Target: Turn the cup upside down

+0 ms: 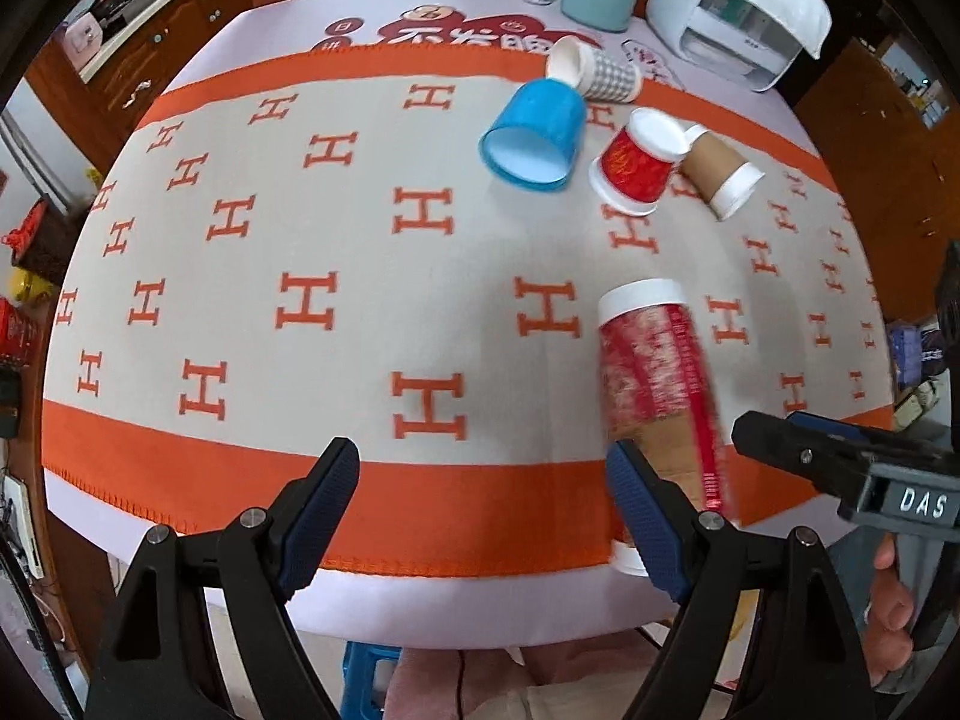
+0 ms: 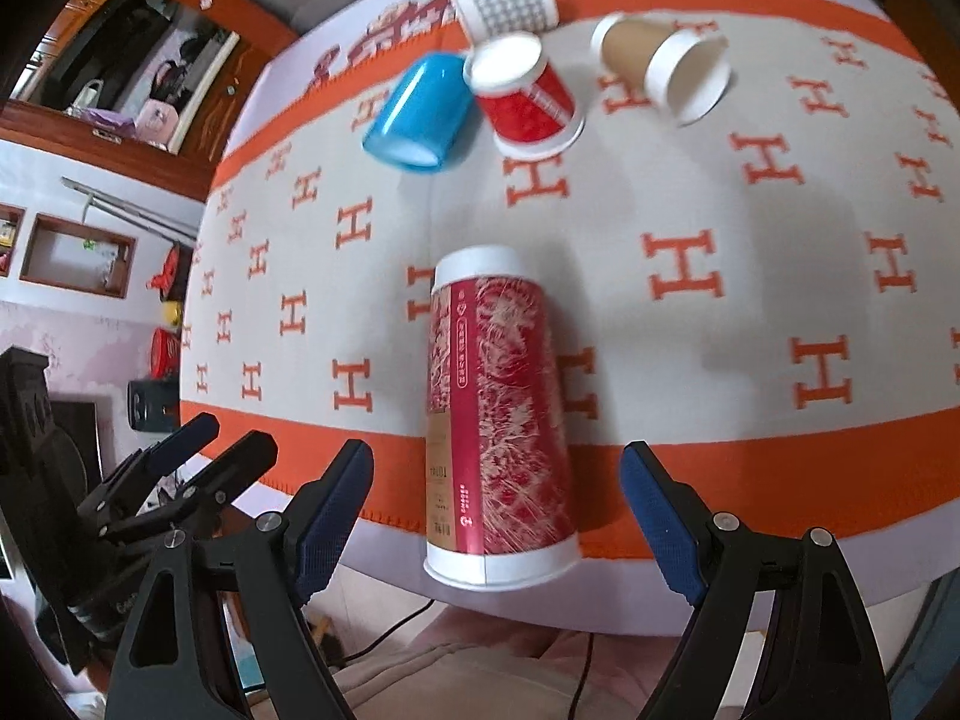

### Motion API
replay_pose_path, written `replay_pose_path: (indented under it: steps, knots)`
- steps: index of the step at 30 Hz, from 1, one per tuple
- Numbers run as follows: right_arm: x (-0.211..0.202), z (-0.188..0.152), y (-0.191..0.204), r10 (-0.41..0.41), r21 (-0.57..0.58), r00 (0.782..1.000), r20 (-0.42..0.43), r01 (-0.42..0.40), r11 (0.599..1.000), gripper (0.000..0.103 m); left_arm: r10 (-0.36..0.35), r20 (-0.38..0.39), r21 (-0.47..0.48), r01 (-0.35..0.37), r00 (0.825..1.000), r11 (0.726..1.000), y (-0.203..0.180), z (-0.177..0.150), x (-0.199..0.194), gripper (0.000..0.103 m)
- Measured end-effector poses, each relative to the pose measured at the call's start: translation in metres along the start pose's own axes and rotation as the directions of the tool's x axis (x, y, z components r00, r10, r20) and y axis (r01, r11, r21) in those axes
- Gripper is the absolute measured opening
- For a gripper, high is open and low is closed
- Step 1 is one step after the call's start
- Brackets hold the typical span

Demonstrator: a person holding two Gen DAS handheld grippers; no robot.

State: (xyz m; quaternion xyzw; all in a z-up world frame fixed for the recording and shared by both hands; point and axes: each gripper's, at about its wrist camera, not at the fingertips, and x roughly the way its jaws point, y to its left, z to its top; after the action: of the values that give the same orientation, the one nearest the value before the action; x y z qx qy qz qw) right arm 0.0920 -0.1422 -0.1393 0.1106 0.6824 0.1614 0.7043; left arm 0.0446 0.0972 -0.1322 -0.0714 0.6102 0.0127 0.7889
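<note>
The tall red cup (image 2: 495, 414) lies on its side at the near edge of the counter (image 2: 720, 198), its wide white rim toward the right tool (image 2: 498, 516) and its narrower white base pointing away, so it sits lengthwise along the tool's line of sight, straight ahead and between the two spread fingers (image 2: 333, 516). That lie probably suits a grasp across the body, after which a turn of the wrist could stand it rim-down. The right tool is wide open, its blue pads on either side of the cup's rim end and clear of it, touching nothing. The left tool (image 1: 486, 516) is also spread and empty; from its own camera the same cup (image 1: 660, 372) lies ahead and to the right, partly behind its right finger (image 1: 642, 510), and looks smeared by blur. It hangs off to the left of the right tool, probably just keeping out of the way. Farther ahead of both tools sits a cluster of other cups: a blue cup (image 2: 420, 114) on its side, a small red cup (image 2: 528, 102) standing rim-down, a brown paper cup (image 2: 660, 66) and a checked cup (image 2: 507, 9) lying over. The flip has not started, as the cup rests untouched on the patterned cloth (image 2: 678, 264).
</note>
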Motion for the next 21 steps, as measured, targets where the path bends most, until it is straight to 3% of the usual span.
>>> replay_pose_path:
  steps: [12,18,21]
  knots:
    - [0.072,0.032,-0.005,-0.092,-0.007,0.990,-0.103,0.092,0.996,0.086,0.016,-0.108,-0.006,-0.017,0.994,1.000,0.019,0.005,0.048,0.083]
    - [0.100,0.052,-0.001,-0.065,-0.038,0.987,-0.144,0.060,0.997,0.086,0.050,-0.136,0.031,-0.046,0.989,0.998,0.017,0.013,0.061,0.083]
    - [0.112,0.056,0.006,-0.040,-0.047,0.988,-0.152,0.033,0.998,0.075,0.057,-0.151,0.040,-0.052,0.987,0.998,0.015,0.017,0.066,0.083]
